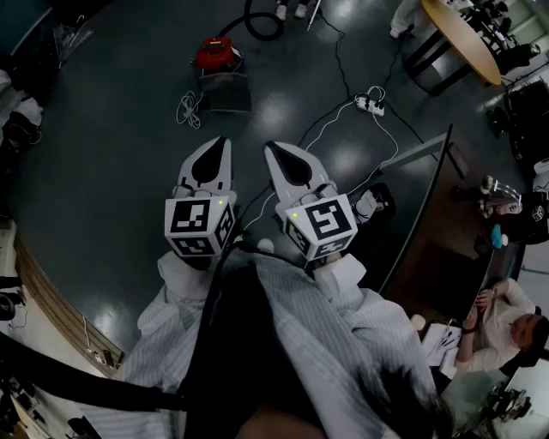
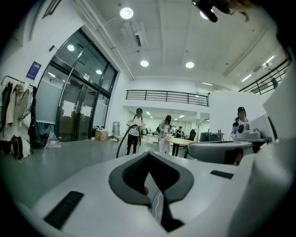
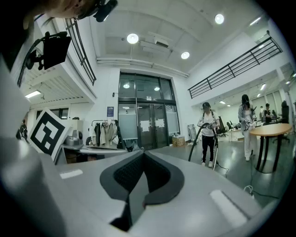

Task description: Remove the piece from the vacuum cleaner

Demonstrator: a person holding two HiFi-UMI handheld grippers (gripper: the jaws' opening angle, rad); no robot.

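Observation:
The red vacuum cleaner (image 1: pixel 216 54) stands on the dark floor far ahead, with a grey box-like part (image 1: pixel 225 91) in front of it and a black hose (image 1: pixel 262 21) looping behind. My left gripper (image 1: pixel 220 142) and right gripper (image 1: pixel 273 147) are held side by side at chest height, well short of it. Both are shut with nothing between the jaws. In the left gripper view the left gripper (image 2: pixel 149 155) points across the hall, and in the right gripper view so does the right gripper (image 3: pixel 142 155). A standing person (image 3: pixel 206 134) holds a black hose there.
A white power strip (image 1: pixel 369 105) with cables lies on the floor to the right, and a coiled white cord (image 1: pixel 189 110) lies left of the vacuum. A round wooden table (image 1: pixel 463 39) stands at the far right. A desk partition (image 1: pixel 429 206) and a seated person (image 1: pixel 506 321) are at my right.

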